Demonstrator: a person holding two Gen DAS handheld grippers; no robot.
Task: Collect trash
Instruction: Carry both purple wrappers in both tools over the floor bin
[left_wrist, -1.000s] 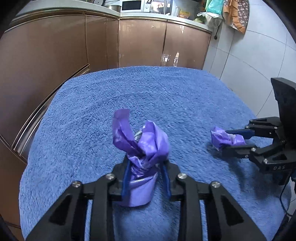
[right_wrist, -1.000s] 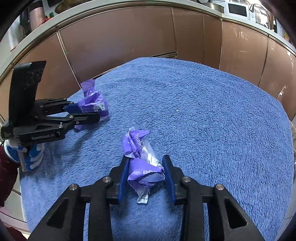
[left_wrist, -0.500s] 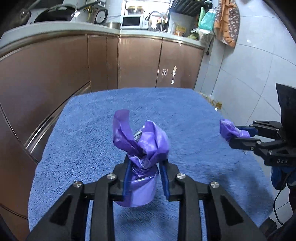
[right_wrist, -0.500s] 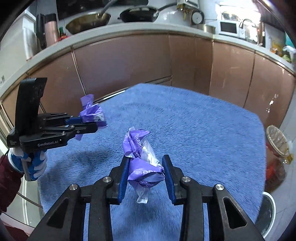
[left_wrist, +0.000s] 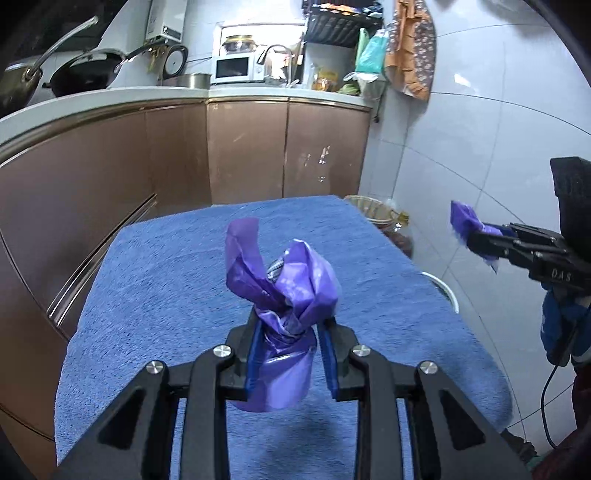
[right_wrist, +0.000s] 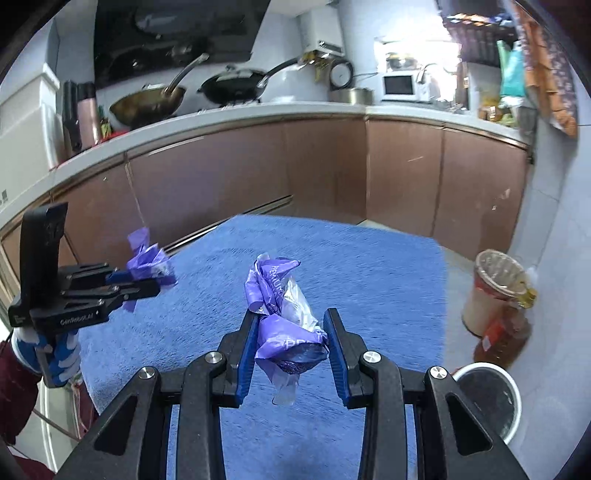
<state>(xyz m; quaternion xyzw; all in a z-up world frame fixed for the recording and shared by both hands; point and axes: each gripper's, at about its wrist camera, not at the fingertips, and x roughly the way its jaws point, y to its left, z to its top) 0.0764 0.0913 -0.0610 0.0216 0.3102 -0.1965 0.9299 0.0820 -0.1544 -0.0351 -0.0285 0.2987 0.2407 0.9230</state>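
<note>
The left claw pinches a crumpled purple plastic bag bundle, its long axis upright with twisted tails pointing up, above the blue towel-covered tabletop. The right claw grips a crumpled purple-and-clear plastic wrapper, also upright. On the floor at right, a white round bin shows a dark inside.

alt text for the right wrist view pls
The right gripper holds a crumpled purple wrapper in its jaws above a blue towel. At left, the left gripper holds another purple wad. A white bin stands on the floor at lower right, kitchen cabinets behind.
</note>
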